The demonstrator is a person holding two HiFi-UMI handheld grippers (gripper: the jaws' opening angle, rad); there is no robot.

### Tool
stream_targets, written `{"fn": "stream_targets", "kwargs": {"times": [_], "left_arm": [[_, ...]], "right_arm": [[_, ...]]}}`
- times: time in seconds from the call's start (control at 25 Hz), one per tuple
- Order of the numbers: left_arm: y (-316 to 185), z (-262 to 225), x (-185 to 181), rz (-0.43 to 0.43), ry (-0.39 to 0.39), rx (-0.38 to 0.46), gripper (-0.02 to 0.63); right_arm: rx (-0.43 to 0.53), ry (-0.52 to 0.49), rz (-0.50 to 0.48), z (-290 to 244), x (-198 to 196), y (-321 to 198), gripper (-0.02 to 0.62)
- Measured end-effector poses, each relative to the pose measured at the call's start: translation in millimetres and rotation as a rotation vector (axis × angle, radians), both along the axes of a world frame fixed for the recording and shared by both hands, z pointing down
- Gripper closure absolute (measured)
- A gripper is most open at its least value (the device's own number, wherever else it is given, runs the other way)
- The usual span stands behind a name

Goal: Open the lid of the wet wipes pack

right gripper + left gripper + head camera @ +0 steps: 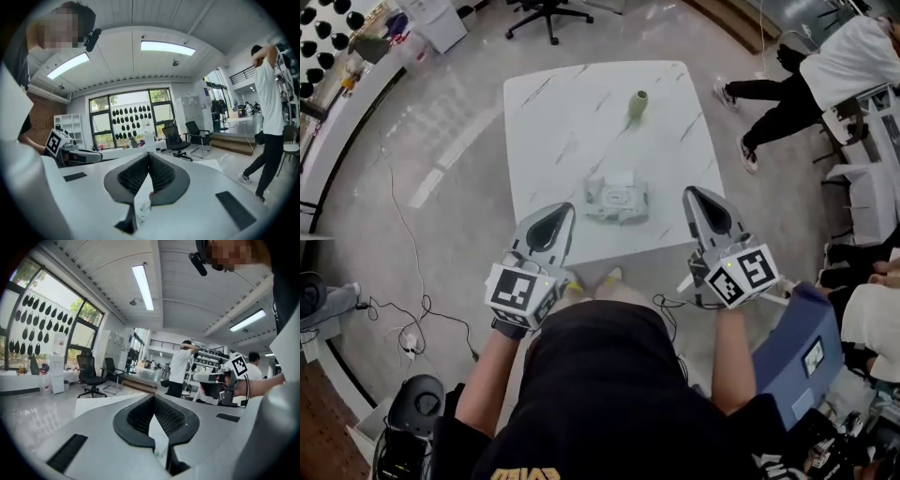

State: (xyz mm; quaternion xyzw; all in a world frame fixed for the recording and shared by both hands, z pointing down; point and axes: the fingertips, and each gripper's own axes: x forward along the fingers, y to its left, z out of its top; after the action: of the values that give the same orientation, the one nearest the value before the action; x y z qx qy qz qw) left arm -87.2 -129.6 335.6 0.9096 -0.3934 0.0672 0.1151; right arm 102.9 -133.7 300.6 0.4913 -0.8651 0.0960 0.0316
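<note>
The wet wipes pack (617, 201), pale green with a white lid panel on top, lies flat near the front edge of the white marble table (553, 112). My left gripper (569, 208) hovers at the front edge, just left of the pack, jaws together and empty. To the right of the pack, level with it, my right gripper (687, 191) is also shut on nothing. Neither touches the pack. In the left gripper view the jaw tips (153, 398) meet, and the right gripper (220, 378) shows beyond. The right gripper view shows its tips (148, 154) closed, with the left gripper (70, 153) beside them.
A small green vase (637, 108) stands at the back of the table. Someone in a white shirt (848, 56) is by the table's far right corner. An office chair (546, 11) is behind the table. Cables (403, 319) trail on the floor at left.
</note>
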Motion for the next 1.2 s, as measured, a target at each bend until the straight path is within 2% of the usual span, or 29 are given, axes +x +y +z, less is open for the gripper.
{"fn": "stream_targets", "kwargs": {"times": [0.16, 0.32, 0.48, 0.68, 0.92, 1.08, 1.2], "left_arm": [[-3, 12, 8, 0.007, -0.023, -0.01, 0.588], [-5, 11, 11, 0.019, -0.048, 0.008, 0.588], [-3, 15, 22, 0.05, -0.076, 0.019, 0.588], [-10, 11, 27, 0.063, -0.085, 0.032, 0.588], [0, 4, 34, 0.115, -0.209, 0.11, 0.588], [2, 5, 35, 0.122, -0.21, 0.109, 0.588], [6, 11, 33, 0.124, -0.214, 0.092, 0.588]], "right_arm": [[-0.012, 0.022, -0.003, 10, 4, -3, 0.594], [-0.026, -0.025, 0.007, 8, 7, -6, 0.594], [-0.016, 0.052, 0.009, 13, 6, -5, 0.594], [-0.012, 0.084, -0.011, 15, -4, -9, 0.594], [-0.02, 0.126, -0.046, 19, -9, -5, 0.594], [-0.005, 0.189, -0.116, 16, -16, -7, 0.594], [-0.004, 0.202, -0.131, 16, -20, -4, 0.594]]}}
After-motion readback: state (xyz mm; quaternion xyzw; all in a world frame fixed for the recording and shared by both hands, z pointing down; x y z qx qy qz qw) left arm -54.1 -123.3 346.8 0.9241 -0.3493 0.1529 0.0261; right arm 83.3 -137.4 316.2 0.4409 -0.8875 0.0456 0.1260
